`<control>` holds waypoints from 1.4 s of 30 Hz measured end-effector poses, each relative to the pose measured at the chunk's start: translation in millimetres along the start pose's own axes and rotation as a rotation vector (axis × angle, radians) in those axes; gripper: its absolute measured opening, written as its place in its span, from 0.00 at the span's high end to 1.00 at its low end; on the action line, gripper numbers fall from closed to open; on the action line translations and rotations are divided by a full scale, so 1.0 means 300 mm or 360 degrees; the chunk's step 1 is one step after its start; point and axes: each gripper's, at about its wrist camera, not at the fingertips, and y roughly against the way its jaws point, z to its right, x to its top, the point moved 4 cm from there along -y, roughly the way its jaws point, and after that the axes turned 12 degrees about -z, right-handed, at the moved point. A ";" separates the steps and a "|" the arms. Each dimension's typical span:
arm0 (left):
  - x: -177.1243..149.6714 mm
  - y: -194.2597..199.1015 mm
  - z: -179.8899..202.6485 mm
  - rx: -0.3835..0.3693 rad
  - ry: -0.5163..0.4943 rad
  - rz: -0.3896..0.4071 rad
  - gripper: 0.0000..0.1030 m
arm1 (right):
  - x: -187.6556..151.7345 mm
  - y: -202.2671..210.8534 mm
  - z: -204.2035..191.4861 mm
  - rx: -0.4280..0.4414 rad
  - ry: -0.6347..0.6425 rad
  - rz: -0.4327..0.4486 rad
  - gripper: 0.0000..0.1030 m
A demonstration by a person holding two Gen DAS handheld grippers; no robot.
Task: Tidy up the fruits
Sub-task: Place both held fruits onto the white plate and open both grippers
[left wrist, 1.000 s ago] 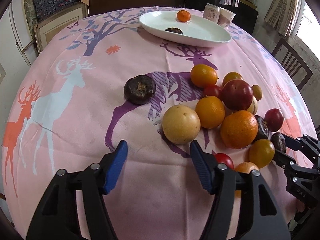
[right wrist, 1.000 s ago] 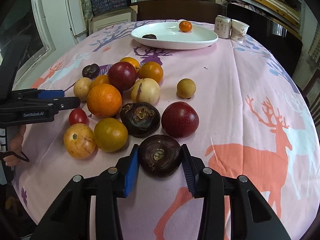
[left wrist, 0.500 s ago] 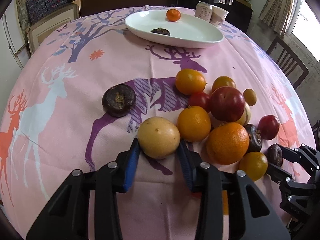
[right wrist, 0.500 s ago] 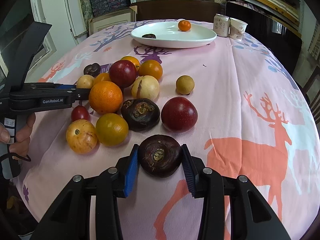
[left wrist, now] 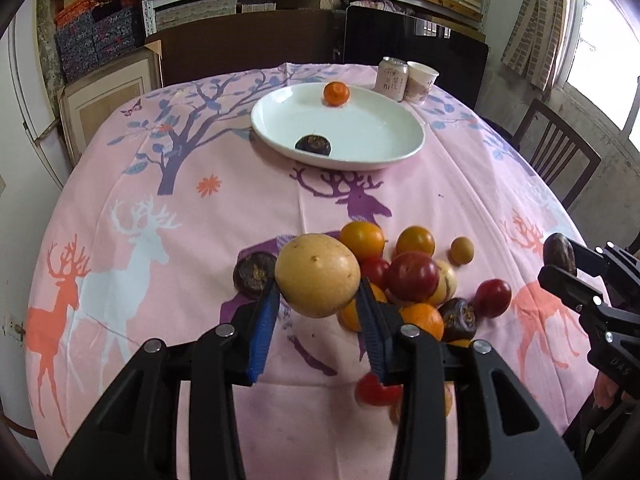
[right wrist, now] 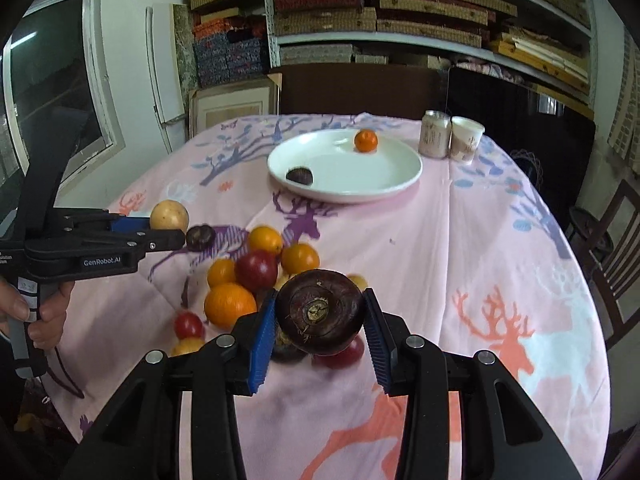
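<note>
My left gripper (left wrist: 318, 300) is shut on a pale yellow round fruit (left wrist: 317, 275) and holds it above the table; it also shows in the right wrist view (right wrist: 169, 216). My right gripper (right wrist: 319, 320) is shut on a dark purple fruit (right wrist: 320, 311), lifted above the pile; this fruit shows at the right in the left wrist view (left wrist: 559, 254). A pile of orange, red and dark fruits (left wrist: 412, 276) lies on the pink cloth. The white plate (left wrist: 372, 132) at the far side holds a small orange (left wrist: 336, 93) and a dark fruit (left wrist: 313, 145).
A can (left wrist: 392, 78) and a paper cup (left wrist: 420, 82) stand behind the plate. One dark fruit (left wrist: 252, 274) lies left of the pile. A wooden chair (left wrist: 560, 160) stands at the table's right. Shelves with boxes fill the back wall.
Both grippers have lifted their fruits off the table and risen. The left closed on the yellow fruit during the last second; the right held the dark fruit throughout.
</note>
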 end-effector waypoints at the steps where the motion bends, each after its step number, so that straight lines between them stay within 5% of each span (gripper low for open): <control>1: 0.027 0.006 -0.001 -0.0008 0.0003 0.0009 0.63 | 0.031 0.000 0.005 -0.0001 0.0011 0.0028 0.59; 7: 0.216 -0.050 -0.006 0.0010 0.0025 0.0046 0.62 | 0.201 -0.111 0.060 0.0020 -0.0028 0.0065 0.59; 21: 0.512 -0.356 -0.069 0.0064 0.0185 -0.0041 0.62 | 0.398 -0.528 0.168 -0.0071 -0.0117 -0.0170 0.59; 26: 0.534 -0.396 -0.066 0.0120 0.0180 -0.0018 0.62 | 0.413 -0.569 0.164 -0.0103 -0.0117 -0.0168 0.58; 28: 0.538 -0.394 -0.067 0.0074 0.0203 -0.0007 0.47 | 0.420 -0.566 0.164 -0.0143 -0.0110 -0.0153 0.24; 29: 0.538 -0.387 -0.070 0.0062 0.0226 0.0007 0.36 | 0.419 -0.553 0.159 -0.0180 -0.0100 -0.0113 0.22; 42: 0.357 -0.194 -0.051 0.0016 0.0175 0.0067 0.32 | 0.257 -0.320 0.177 -0.0102 -0.0127 -0.0095 0.22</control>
